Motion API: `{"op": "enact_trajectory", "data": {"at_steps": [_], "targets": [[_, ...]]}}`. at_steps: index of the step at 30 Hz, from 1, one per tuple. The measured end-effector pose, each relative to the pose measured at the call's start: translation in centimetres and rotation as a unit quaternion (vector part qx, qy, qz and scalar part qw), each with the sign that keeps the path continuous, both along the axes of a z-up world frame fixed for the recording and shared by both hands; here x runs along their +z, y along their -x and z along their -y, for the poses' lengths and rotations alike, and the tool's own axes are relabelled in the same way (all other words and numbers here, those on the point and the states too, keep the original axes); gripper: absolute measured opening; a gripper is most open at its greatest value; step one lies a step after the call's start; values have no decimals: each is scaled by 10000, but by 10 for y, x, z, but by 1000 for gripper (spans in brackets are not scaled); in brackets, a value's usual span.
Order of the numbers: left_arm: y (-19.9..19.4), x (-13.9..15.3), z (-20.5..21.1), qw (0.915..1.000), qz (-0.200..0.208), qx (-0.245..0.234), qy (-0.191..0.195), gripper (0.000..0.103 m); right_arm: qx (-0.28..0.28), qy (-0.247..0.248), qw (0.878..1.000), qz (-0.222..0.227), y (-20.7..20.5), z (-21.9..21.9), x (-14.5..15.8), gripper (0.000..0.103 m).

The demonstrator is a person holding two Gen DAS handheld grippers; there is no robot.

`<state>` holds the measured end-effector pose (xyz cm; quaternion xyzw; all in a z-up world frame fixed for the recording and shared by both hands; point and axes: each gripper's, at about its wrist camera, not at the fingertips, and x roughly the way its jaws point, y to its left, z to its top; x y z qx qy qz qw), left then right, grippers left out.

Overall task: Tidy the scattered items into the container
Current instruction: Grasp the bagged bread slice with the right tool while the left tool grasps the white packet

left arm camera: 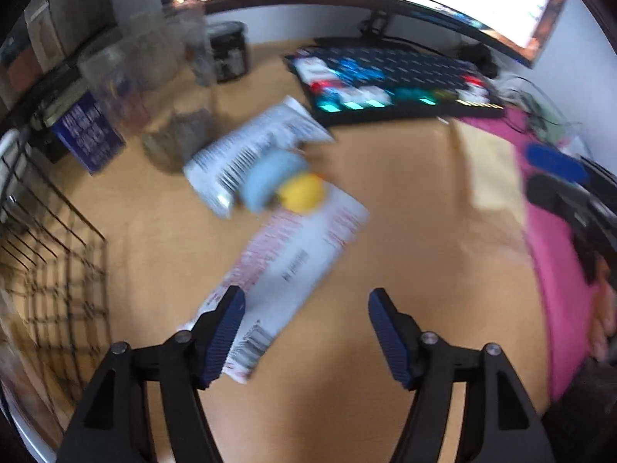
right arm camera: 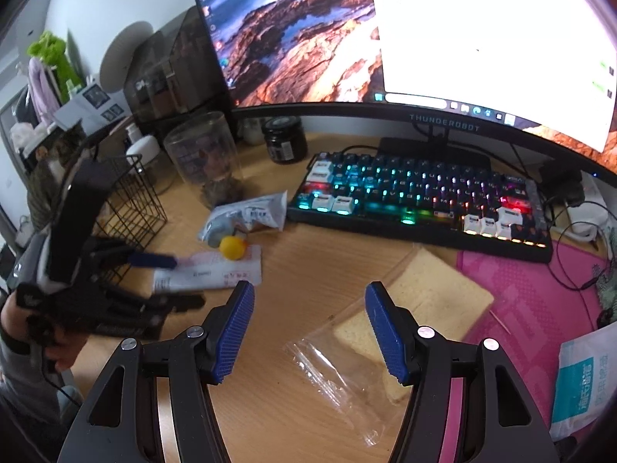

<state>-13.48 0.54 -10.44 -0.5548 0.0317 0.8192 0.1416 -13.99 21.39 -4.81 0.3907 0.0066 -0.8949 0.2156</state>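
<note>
A flat white packet with red print (left arm camera: 297, 266) lies on the wooden desk, with a small yellow ball (left arm camera: 302, 193), a pale blue round item (left arm camera: 270, 179) and a crumpled white packet (left arm camera: 250, 150) just beyond it. My left gripper (left arm camera: 306, 332) is open, its left finger over the flat packet's near end. It also shows in the right wrist view (right arm camera: 154, 281) by the black wire basket (right arm camera: 131, 200). My right gripper (right arm camera: 308, 332) is open above a slice of bread in a clear bag (right arm camera: 405, 308).
A lit keyboard (right arm camera: 420, 200) and monitor (right arm camera: 385, 38) stand at the back. A clear glass jar (right arm camera: 204, 158) and a dark jar (right arm camera: 285, 139) stand behind the packets. A pink mat (right arm camera: 540, 301) lies at the right. The wire basket (left arm camera: 54, 270) is at my left.
</note>
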Motion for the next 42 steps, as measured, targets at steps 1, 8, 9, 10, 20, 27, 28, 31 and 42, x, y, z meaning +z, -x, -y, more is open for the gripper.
{"op": "enact_trajectory", "data": {"at_steps": [1,8,9,10,20,27,28,31,42], "targets": [[-8,2,-2,9999,71,-85,-84,72,-11,1,10000,-5,-1,-1,0,61],[-7,2,-3,9997,-79,81,212,72,-252,-45,9997,-52,-5,-13,1,62],[-5,0,-3,9996,-68,116,253,72,-316,-64,9995,-46,-5,-17,1,62],[-3,-4,-4,9994,-35,135,321,72,-397,-90,9992,-34,-4,-20,-1,61],[-2,-12,-15,9989,-211,12,409,51,-1517,-335,9872,345,16,-48,-30,63],[-2,-13,-8,9996,-204,-67,170,49,-2268,-304,9720,542,29,-36,-46,79],[-2,-15,-9,9996,-219,-82,178,50,-2349,-346,9699,543,31,-32,-47,82],[-2,-16,-11,9994,-242,-138,183,50,-2539,-685,9631,569,41,-15,-53,90],[-1,-15,0,9996,-242,-47,-111,49,-2376,-858,9648,729,52,-18,-67,83]]}}
